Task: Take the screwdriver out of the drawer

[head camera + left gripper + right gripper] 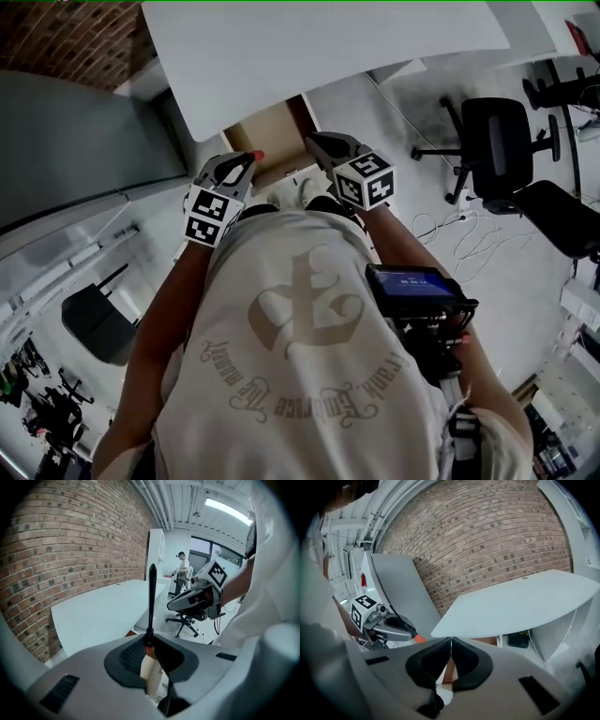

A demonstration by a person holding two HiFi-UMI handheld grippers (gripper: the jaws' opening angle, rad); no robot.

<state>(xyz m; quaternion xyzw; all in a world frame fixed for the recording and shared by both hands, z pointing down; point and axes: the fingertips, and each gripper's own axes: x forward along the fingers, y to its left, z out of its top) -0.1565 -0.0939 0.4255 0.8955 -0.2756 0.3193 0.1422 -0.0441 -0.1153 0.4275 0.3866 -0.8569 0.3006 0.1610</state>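
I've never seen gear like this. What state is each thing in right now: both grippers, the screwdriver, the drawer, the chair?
drawer: pulled open.
screwdriver: out of the drawer, held in the air, black shaft sticking out past the jaws.
left gripper: shut on the screwdriver.
right gripper: shut, nothing between its jaws.
office chair: upright, nobody in it.

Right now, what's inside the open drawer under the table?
The drawer shows only a bare tan bottom. The left gripper, clamping the screwdriver, and the right gripper cover its near end.
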